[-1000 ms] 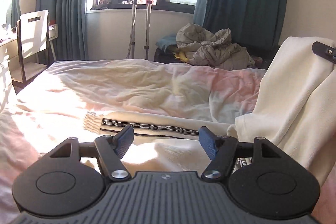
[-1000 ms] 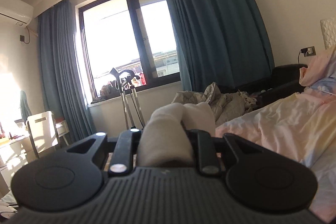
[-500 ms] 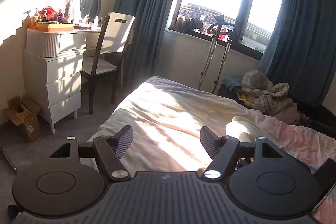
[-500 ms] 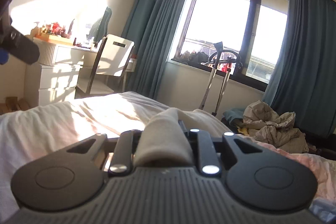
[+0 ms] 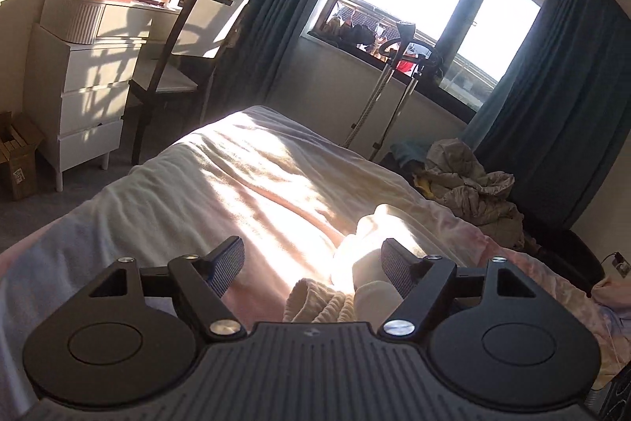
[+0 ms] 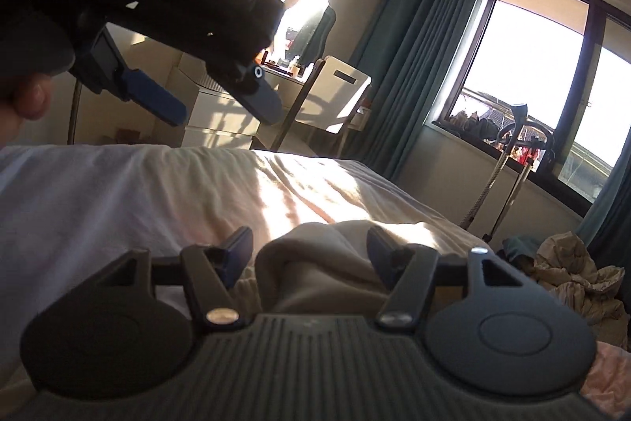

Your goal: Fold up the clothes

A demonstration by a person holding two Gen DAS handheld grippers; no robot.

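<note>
The cream garment (image 5: 366,263) lies bunched on the bed (image 5: 221,184), its ribbed cuff just in front of my left gripper (image 5: 311,263). That gripper is open and empty, hovering above the bedding. In the right wrist view the same cream garment (image 6: 315,263) lies between the spread fingers of my right gripper (image 6: 309,247), which is open and no longer pinches it. The left gripper also shows in the right wrist view (image 6: 221,105), high at the upper left, open, held by a hand.
A white dresser (image 5: 79,77) and a white chair (image 5: 197,38) stand left of the bed. Crutches (image 5: 390,97) lean under the window. A heap of grey clothes (image 5: 473,192) lies at the right by the teal curtains. A cardboard box (image 5: 17,152) sits on the floor.
My right gripper has opened and let go of the cream garment, which now rests on the bed. Both grippers swung left and lowered; the left one stayed open.
</note>
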